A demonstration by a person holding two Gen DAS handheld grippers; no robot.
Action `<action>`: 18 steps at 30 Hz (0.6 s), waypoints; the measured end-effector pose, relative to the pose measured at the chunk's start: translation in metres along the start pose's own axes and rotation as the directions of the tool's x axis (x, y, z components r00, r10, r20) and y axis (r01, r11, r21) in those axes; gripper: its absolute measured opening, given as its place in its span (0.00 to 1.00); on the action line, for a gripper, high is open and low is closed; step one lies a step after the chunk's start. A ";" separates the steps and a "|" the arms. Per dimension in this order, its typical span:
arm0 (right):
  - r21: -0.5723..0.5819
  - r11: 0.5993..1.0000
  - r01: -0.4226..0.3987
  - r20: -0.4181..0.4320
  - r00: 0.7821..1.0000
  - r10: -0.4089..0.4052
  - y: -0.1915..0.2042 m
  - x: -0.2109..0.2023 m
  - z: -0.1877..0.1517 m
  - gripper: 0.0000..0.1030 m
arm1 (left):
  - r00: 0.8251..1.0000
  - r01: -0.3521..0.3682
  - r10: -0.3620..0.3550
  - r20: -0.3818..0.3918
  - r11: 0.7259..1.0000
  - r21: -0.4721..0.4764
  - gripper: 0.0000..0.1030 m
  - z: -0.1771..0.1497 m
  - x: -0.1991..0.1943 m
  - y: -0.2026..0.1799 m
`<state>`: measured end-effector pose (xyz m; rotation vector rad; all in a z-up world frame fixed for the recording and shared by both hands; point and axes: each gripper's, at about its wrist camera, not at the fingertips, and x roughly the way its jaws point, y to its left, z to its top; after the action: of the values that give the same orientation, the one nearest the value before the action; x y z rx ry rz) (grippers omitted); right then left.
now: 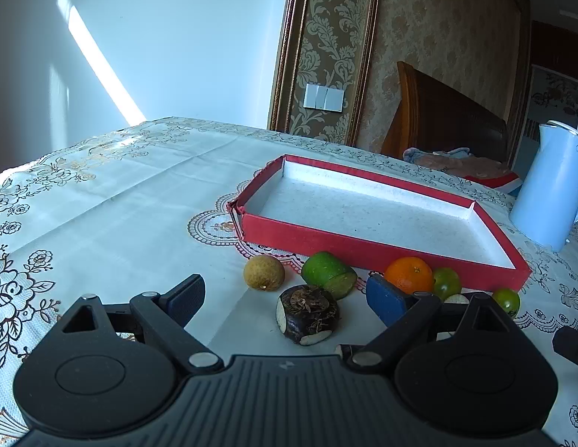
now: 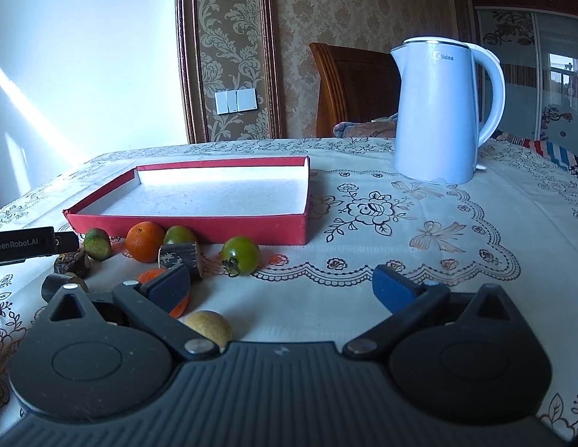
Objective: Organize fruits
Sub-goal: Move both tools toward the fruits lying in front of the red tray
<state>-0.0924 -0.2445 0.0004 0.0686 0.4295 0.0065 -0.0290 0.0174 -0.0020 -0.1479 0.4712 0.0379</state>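
Left gripper is spread wide, grasping nothing; a dark water chestnut lies on the tablecloth between its fingers, the red tray at twelve o'clock. Right gripper is likewise released, a tomato at eleven o'clock.

Two low, close wrist views toward the wall; shared red tray
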 end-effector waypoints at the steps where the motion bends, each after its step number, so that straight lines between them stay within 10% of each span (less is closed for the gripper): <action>1: 0.001 1.000 0.001 0.001 1.000 -0.001 0.000 0.000 0.000 1.00 | 1.000 0.000 0.000 0.000 1.000 0.001 0.91 0.000 0.000 0.000; 18: 0.035 0.999 -0.008 -0.005 1.000 0.008 -0.002 0.003 0.000 1.00 | 1.000 -0.011 0.011 -0.003 1.000 0.009 0.91 -0.001 0.002 0.000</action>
<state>-0.0895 -0.2462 -0.0010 0.1048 0.4348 0.0072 -0.0273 0.0177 -0.0038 -0.1369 0.4755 0.0466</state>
